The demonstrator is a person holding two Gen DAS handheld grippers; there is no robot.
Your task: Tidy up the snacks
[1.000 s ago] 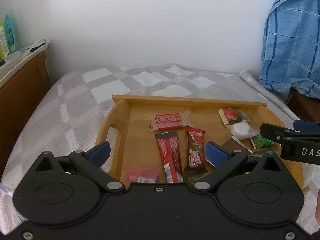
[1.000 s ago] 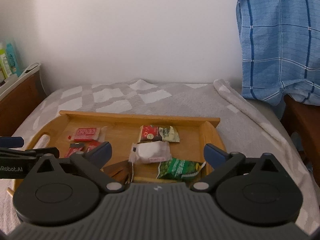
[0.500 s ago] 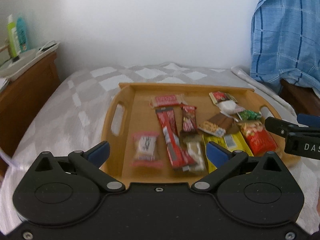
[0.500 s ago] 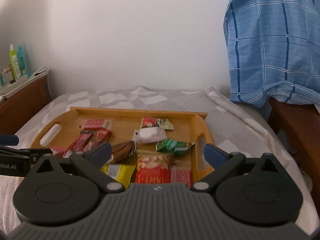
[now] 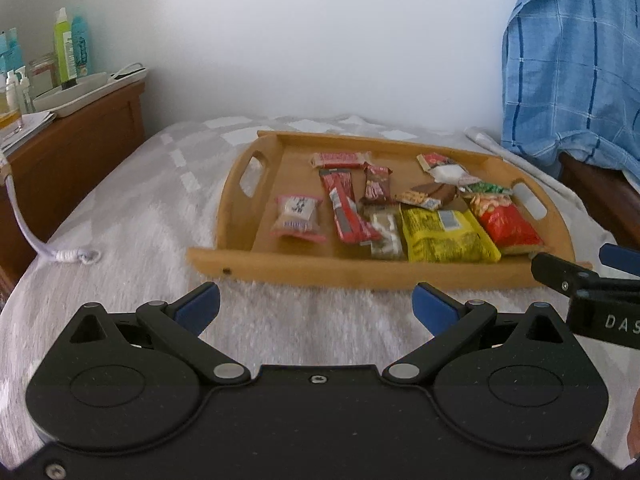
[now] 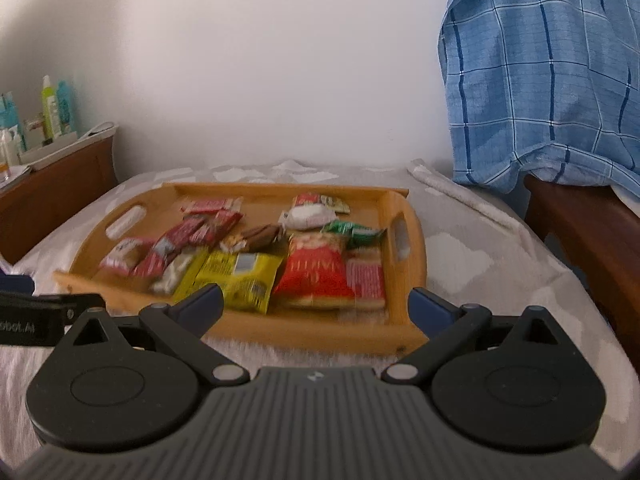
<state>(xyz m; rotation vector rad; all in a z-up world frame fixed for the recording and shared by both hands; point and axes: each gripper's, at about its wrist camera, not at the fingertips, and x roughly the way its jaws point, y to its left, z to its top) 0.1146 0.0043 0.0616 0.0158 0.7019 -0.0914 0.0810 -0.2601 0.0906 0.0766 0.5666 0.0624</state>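
A wooden tray (image 5: 312, 266) with handle cutouts lies on the bed and holds several snack packs: a pink-edged pack (image 5: 297, 218) at the left, a long red bar (image 5: 344, 210), a yellow bag (image 5: 444, 234), a red bag (image 5: 504, 222). The tray also shows in the right wrist view (image 6: 320, 330), with the yellow bag (image 6: 240, 278) and red bag (image 6: 316, 272) nearest. My left gripper (image 5: 316, 302) is open and empty, in front of the tray's near wall. My right gripper (image 6: 316, 302) is open and empty, just before the tray's near right corner.
The bed has a grey and white checked cover (image 5: 132, 216). A wooden nightstand (image 5: 68, 148) with bottles stands at the left. A blue plaid shirt (image 6: 552, 80) hangs over wooden furniture at the right. A white cord (image 5: 60, 254) lies on the bed's left side.
Both grippers have pulled back and up from over the tray. The whole tray and its near wall have come into view. Both stay open and empty.
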